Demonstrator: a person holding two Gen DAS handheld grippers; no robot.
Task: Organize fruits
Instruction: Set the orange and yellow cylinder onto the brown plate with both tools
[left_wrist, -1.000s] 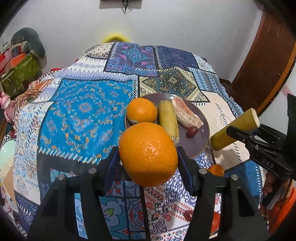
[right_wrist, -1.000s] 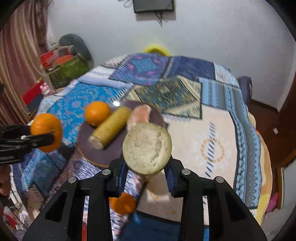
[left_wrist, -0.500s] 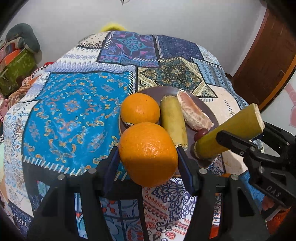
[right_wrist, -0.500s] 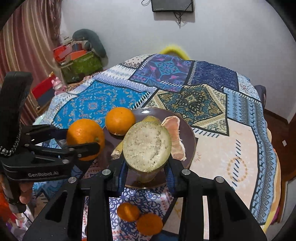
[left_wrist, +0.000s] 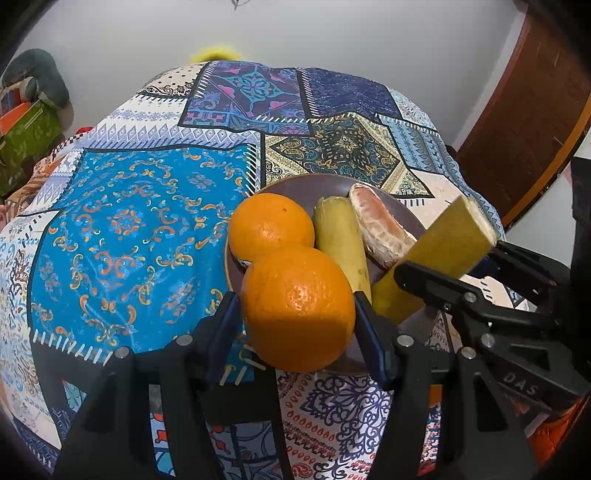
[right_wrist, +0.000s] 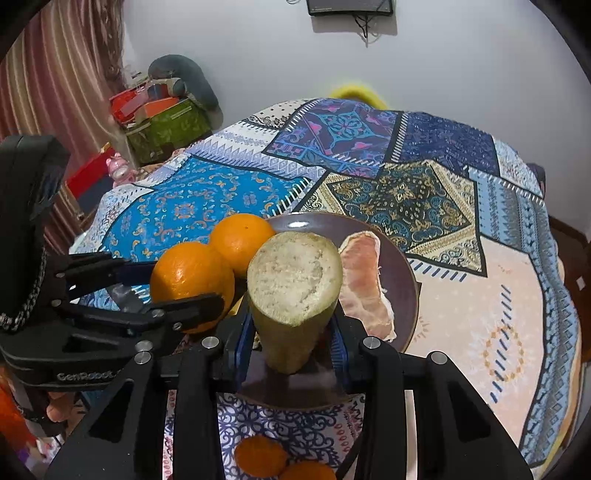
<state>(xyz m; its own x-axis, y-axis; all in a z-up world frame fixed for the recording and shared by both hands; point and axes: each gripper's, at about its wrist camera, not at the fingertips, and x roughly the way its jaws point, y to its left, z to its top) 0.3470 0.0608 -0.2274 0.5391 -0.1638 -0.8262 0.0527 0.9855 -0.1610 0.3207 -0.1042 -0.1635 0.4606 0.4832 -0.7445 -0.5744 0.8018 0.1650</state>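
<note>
My left gripper (left_wrist: 295, 317) is shut on a large orange (left_wrist: 297, 308) and holds it over the near left edge of the brown plate (left_wrist: 295, 188). My right gripper (right_wrist: 291, 328) is shut on a yellow-green sugarcane piece (right_wrist: 295, 288), tilted over the plate's (right_wrist: 410, 288) near side; it also shows in the left wrist view (left_wrist: 439, 251). On the plate lie a second orange (left_wrist: 269, 225), another cane piece (left_wrist: 340, 236) and a peeled pomelo segment (left_wrist: 380, 229). The held orange shows in the right wrist view (right_wrist: 188, 273).
The plate sits on a table under a patchwork cloth (left_wrist: 140, 221). Two small tangerines (right_wrist: 260, 456) lie on the cloth near the front edge. Boxes and clutter (right_wrist: 162, 122) stand at the far left, a wooden door (left_wrist: 532, 110) at the right.
Both grippers have moved forward and inward with their fruit, from beside the plate to over its near side, and now sit close together.
</note>
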